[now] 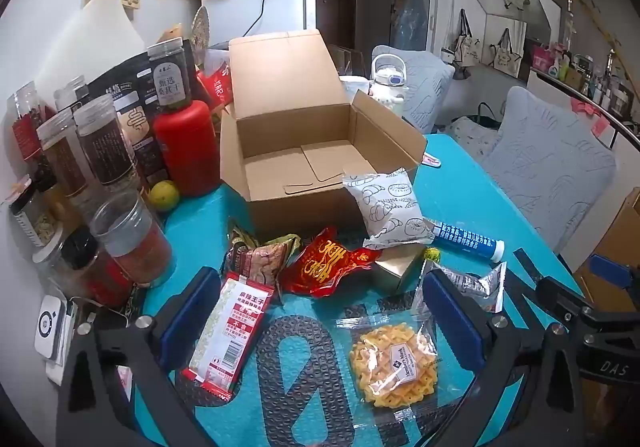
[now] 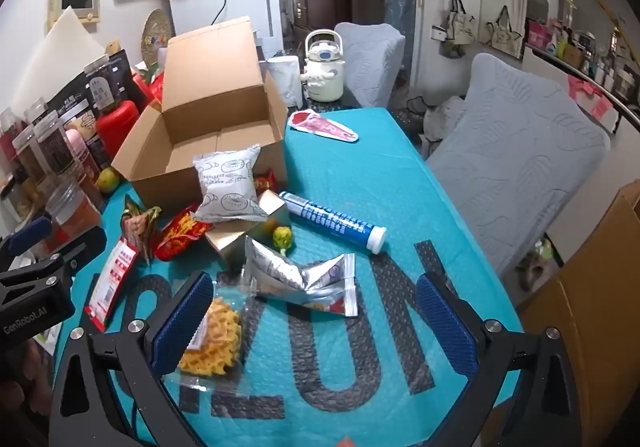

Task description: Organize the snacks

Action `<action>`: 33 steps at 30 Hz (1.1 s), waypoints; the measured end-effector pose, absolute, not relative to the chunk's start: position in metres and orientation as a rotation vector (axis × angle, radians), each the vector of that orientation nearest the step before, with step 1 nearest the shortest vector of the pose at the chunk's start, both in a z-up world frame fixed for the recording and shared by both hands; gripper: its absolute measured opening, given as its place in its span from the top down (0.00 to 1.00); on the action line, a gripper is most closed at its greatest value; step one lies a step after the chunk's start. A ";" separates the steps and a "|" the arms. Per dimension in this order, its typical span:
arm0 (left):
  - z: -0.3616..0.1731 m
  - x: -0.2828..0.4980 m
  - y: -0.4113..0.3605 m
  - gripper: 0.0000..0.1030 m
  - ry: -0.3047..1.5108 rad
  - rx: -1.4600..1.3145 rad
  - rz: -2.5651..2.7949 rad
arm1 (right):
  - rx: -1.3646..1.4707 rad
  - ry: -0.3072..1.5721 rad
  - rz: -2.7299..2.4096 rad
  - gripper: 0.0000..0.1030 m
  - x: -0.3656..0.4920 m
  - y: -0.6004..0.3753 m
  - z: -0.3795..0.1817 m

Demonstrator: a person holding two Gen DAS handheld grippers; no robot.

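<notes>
Loosely scattered on the teal mat (image 1: 460, 199), nine snacks are counted before one open, empty cardboard box (image 1: 296, 135): left to right, one red-and-white packet (image 1: 230, 331), two red wrappers, one white pouch (image 1: 388, 207), one waffle bag (image 1: 394, 365), one blue tube (image 2: 334, 221). Nothing is gripped; left gripper (image 1: 320, 321) and right gripper (image 2: 316, 321) are held spread wide.
</notes>
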State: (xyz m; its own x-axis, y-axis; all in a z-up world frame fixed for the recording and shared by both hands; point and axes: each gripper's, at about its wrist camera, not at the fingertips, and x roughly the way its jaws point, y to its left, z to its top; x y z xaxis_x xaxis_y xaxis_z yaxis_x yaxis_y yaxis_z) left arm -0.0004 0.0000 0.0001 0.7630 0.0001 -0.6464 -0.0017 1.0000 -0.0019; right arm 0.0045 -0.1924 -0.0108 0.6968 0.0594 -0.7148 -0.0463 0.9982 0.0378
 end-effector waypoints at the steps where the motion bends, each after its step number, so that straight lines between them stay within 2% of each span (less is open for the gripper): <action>1: 0.000 0.000 0.000 0.00 0.703 -0.001 0.005 | 0.020 0.796 0.059 0.00 0.005 -0.193 -0.011; 33: -0.004 0.001 0.007 0.00 0.720 -0.019 -0.003 | 0.023 0.800 0.082 0.00 0.008 -0.189 -0.012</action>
State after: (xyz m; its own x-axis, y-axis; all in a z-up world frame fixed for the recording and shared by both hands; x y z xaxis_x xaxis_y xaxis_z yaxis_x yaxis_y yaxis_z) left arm 0.0009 0.0067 -0.0038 0.7516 -0.0096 -0.6596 -0.0038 0.9998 -0.0189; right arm 0.0077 -0.1888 -0.0117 0.6936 0.0820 -0.7157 -0.0644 0.9966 0.0517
